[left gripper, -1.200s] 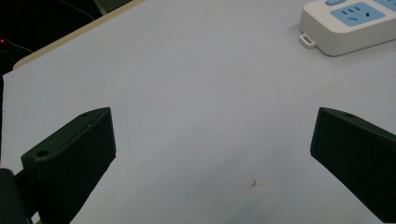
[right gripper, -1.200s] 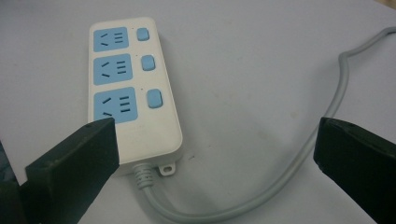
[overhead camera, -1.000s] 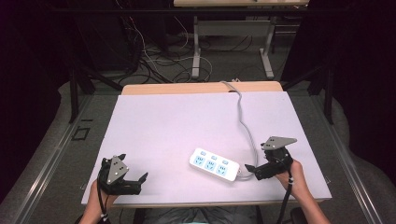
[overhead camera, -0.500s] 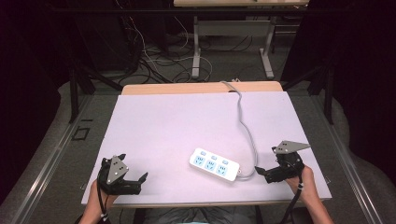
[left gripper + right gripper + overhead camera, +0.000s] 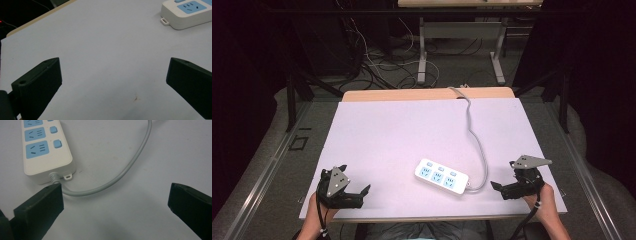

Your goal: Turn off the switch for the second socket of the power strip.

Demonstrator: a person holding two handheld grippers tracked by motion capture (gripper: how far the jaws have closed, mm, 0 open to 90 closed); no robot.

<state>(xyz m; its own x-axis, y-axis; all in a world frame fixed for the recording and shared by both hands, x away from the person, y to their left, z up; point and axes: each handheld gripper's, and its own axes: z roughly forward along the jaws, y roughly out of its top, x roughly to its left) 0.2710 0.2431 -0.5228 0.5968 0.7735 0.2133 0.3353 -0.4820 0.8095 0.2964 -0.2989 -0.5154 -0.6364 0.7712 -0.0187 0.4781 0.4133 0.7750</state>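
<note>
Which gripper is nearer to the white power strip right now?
Right. The right gripper sits just past the power strip at its cable end, jaws open and not touching it. The left gripper rests farther away near the table's front left corner.

**Dim room around my table**

I see my table (image 5: 377, 140) with a pale lilac top and a wooden strip along its far edge. Beyond it, loose black and white cables (image 5: 377, 65) sprawl over a grey floor (image 5: 447, 75). A second desk's grey metal legs (image 5: 459, 40) stand further back. Metal rails (image 5: 267, 170) run along both sides. The surroundings are dark; light falls mainly on the tabletop.
</note>
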